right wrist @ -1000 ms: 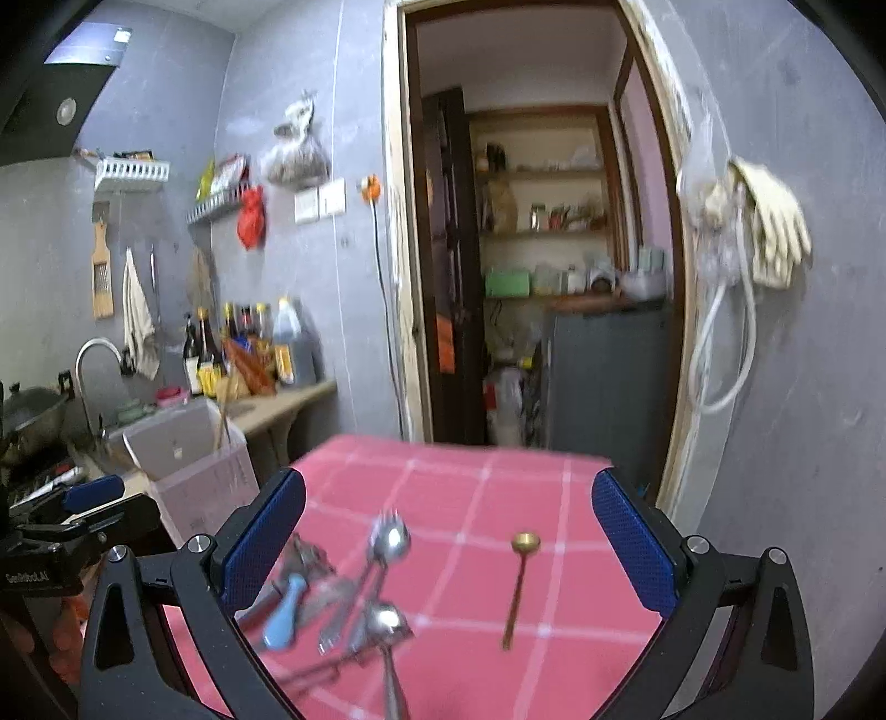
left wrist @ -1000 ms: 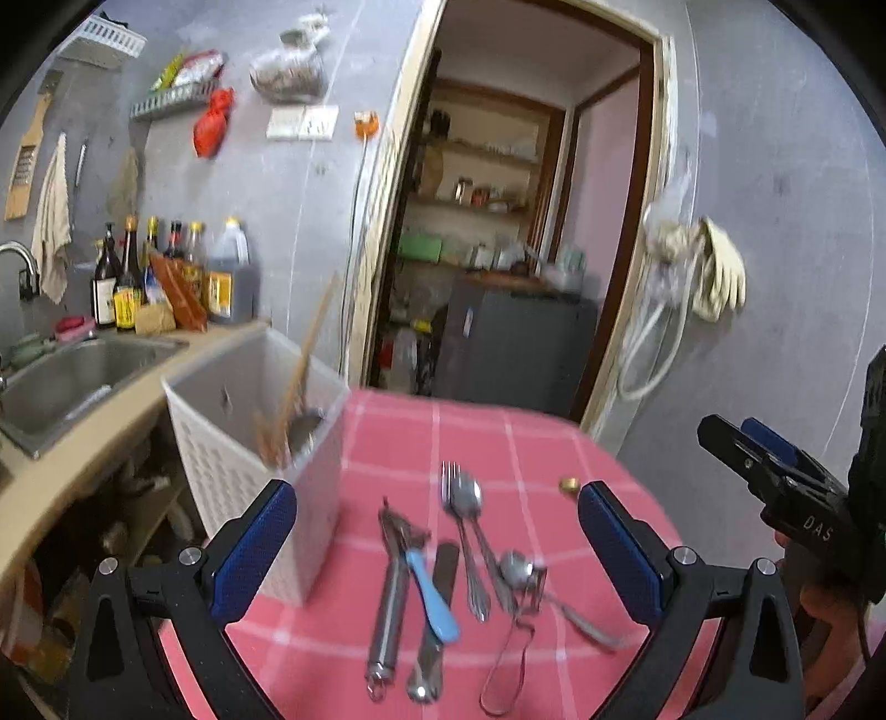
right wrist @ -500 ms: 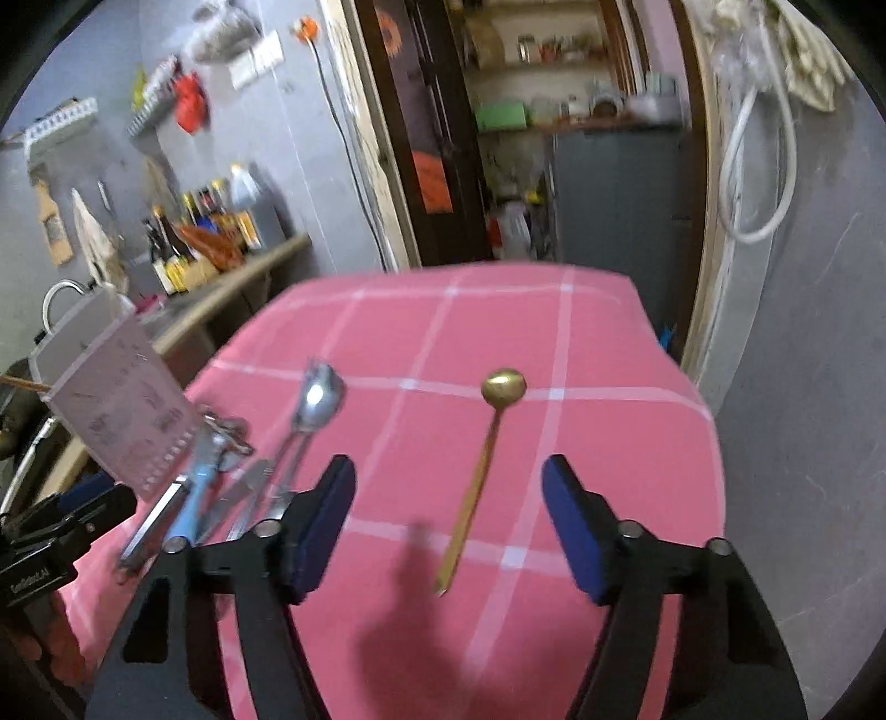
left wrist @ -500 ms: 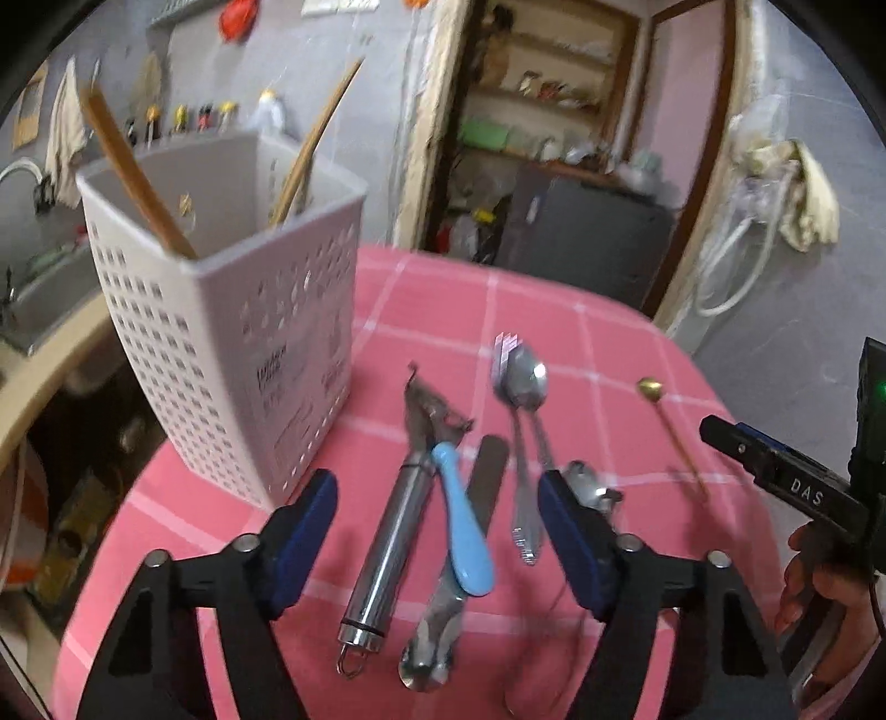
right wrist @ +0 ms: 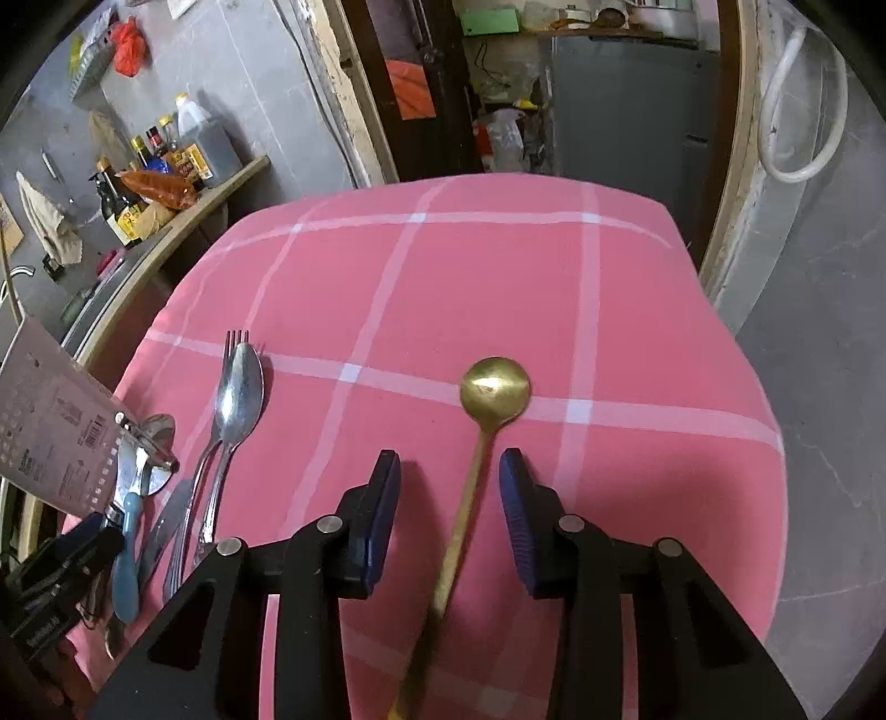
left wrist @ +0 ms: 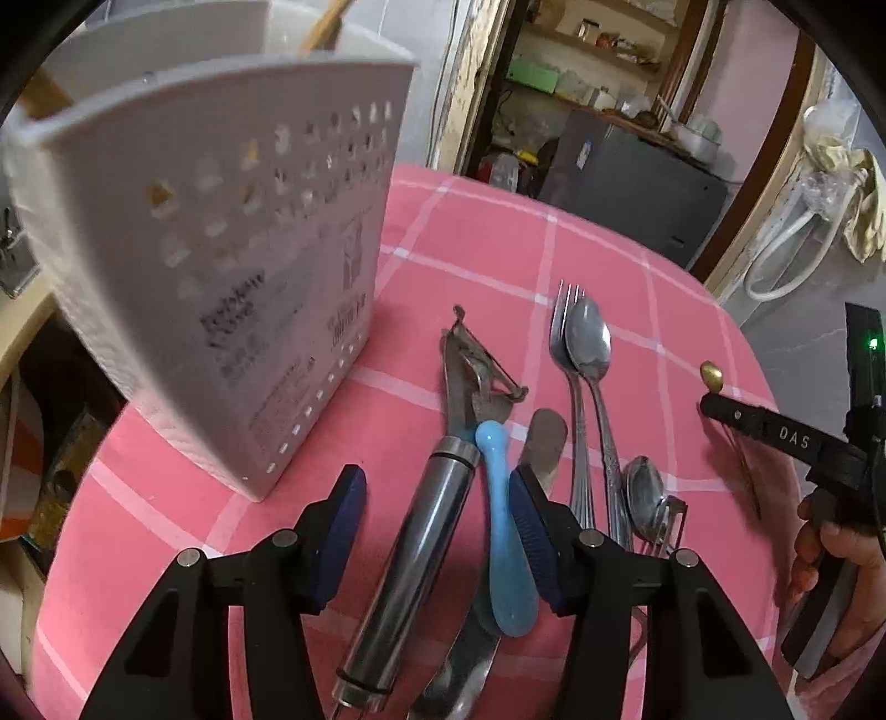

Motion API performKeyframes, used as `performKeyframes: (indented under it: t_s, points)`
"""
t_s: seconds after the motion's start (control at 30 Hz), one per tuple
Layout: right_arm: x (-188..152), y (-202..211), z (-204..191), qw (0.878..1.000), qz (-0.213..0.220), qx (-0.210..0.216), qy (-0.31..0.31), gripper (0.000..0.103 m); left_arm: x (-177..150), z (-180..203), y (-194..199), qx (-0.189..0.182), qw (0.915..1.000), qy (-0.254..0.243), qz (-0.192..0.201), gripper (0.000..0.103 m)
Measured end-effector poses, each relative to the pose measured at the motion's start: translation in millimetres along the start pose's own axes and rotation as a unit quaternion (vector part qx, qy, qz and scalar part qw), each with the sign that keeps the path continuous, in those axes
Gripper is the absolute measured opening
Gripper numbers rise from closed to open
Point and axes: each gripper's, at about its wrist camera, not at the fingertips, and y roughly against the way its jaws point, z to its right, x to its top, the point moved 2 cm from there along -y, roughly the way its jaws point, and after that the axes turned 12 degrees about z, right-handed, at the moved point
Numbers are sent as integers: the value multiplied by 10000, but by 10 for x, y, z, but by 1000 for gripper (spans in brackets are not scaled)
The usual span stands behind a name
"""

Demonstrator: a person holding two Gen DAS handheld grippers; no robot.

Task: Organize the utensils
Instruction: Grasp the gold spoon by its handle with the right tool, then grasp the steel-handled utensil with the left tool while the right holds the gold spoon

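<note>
- Left wrist view: my left gripper (left wrist: pixel 437 518) points down at the utensils lying on the table with the pink checked cloth (left wrist: pixel 498 249). Its jaws have just been closing and now stand half apart; the steel-handled peeler (left wrist: pixel 426 531) and the light blue plastic handle (left wrist: pixel 506 543) lie between my blue fingers (left wrist: pixel 338 531), and I see no pad pressing on either.
- A flat steel knife (left wrist: pixel 545 443) lies partly under the blue handle, just to its right.
- Further right, a steel fork (left wrist: pixel 565 332) and a steel spoon (left wrist: pixel 590 340) lie side by side, heads pointing away from me, and a second small steel spoon (left wrist: pixel 645 493) lies near their handles.
- The white perforated plastic utensil basket (left wrist: pixel 221 277) stands on the cloth at the left, with wooden sticks (left wrist: pixel 326 25) rising out of it.
- At the right edge my other hand (left wrist: pixel 836 581) holds the right gripper (left wrist: pixel 714 404) over the small brass spoon (left wrist: pixel 711 375).
- Right wrist view: the right gripper (right wrist: pixel 449 518) points down at the long brass spoon (right wrist: pixel 482 437), whose round bowl faces away from me. Its jaws have just been closing and stand narrow, one on each side of the thin handle, with a gap left on both sides.
- The fork (right wrist: pixel 235 346) and the steel spoon (right wrist: pixel 239 387) lie to the left, and the basket's corner (right wrist: pixel 52 432) shows at the left edge.
</note>
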Motion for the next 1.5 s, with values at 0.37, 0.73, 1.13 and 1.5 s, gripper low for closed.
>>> performKeyframes:
  t_s: [0.37,0.73,1.13,1.5]
  points:
    - [-247,140,-52,9957,-519,600,-485,5,11,65,-11,-583,9962,81,-647,32]
    - [-207,52,-155,9912,-1079,713,-283,5,-50,-10,11,-1171,9818,389,-1445,30]
    - [-182,-75,-164,9852,-1234,1048,-563,5,-149,5,85,-1607,9721,560,-1614,19]
    - [-380,281,-175,9835,-734,1218,-1116,4,-128,57,308,-1739,9723,257,-1540,18]
